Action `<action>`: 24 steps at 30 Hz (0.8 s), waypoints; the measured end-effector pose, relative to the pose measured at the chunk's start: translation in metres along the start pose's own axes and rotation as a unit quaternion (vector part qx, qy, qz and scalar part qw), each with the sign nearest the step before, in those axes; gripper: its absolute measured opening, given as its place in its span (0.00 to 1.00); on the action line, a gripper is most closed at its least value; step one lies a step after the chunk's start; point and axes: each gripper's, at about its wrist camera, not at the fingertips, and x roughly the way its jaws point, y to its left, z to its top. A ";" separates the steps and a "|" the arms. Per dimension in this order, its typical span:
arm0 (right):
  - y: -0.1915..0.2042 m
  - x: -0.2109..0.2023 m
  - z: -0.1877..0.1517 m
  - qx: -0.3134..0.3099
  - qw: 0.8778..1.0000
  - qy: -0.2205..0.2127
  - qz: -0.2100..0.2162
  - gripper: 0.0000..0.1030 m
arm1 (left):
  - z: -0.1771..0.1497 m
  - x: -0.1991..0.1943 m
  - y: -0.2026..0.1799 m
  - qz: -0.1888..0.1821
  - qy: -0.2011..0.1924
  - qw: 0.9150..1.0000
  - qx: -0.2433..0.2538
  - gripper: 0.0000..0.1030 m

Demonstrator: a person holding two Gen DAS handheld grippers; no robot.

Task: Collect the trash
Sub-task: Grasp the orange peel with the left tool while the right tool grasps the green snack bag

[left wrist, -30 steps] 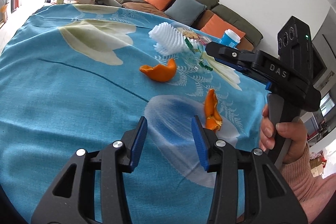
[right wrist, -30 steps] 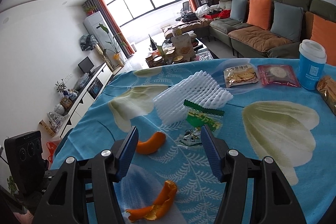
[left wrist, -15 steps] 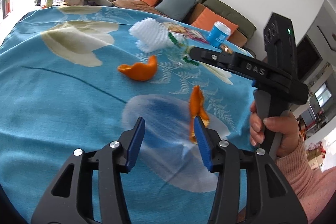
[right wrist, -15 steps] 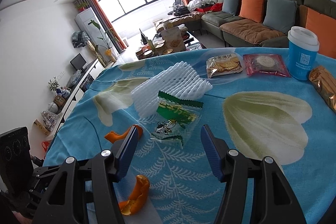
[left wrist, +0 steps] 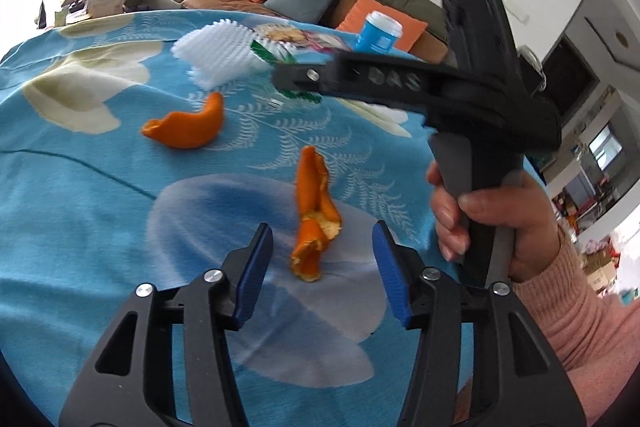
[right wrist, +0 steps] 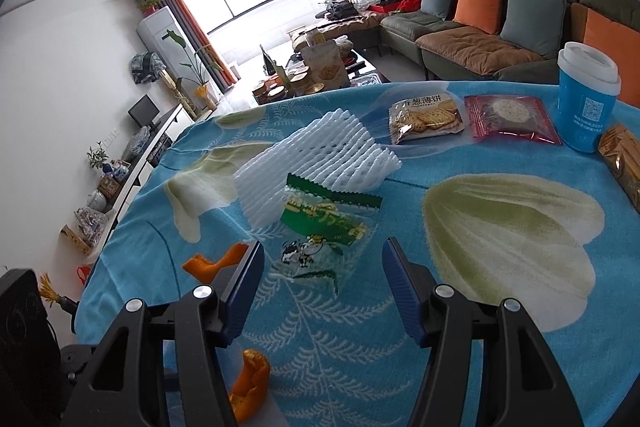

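Trash lies on a blue flowered tablecloth (left wrist: 80, 211). My left gripper (left wrist: 322, 261) is open, with a long orange peel (left wrist: 314, 215) lying between its fingertips. A second, curved orange peel (left wrist: 188, 127) lies farther off to the left. My right gripper (right wrist: 322, 285) is open just short of an empty green-and-clear snack wrapper (right wrist: 324, 231). The wrapper rests partly on a white foam fruit net (right wrist: 316, 159). In the left wrist view the right gripper's body and the hand holding it (left wrist: 492, 223) fill the right side.
At the table's far side stand a blue paper cup (right wrist: 586, 99), a cracker packet (right wrist: 426, 115), a red snack packet (right wrist: 512, 121) and a gold packet (right wrist: 624, 163). A sofa (right wrist: 480, 23) with cushions stands beyond the table. The table edge drops off at the left.
My left gripper has moved right and forward so the long peel now sits between its fingers. My right gripper has moved forward, up to the green wrapper. Both stay open.
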 end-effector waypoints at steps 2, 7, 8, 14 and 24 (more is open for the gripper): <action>-0.001 0.002 0.001 0.001 1.000 0.003 -0.004 0.55 | 0.000 0.003 -0.002 0.011 0.003 1.000 0.004 0.39; -0.004 0.009 -0.001 0.007 1.000 0.012 -0.002 0.43 | -0.003 0.002 0.003 0.009 0.005 1.000 -0.007 0.20; -0.004 0.009 -0.001 0.008 1.000 0.010 -0.003 0.42 | -0.004 0.001 0.003 0.008 0.004 1.000 -0.009 0.19; -0.007 -0.003 -0.005 0.020 1.000 -0.004 0.011 0.41 | -0.008 -0.005 0.003 0.014 -0.003 1.000 -0.006 0.16; 0.020 -0.027 -0.019 -0.011 0.998 -0.020 0.054 0.41 | -0.019 -0.033 0.024 0.027 -0.030 0.999 -0.033 0.15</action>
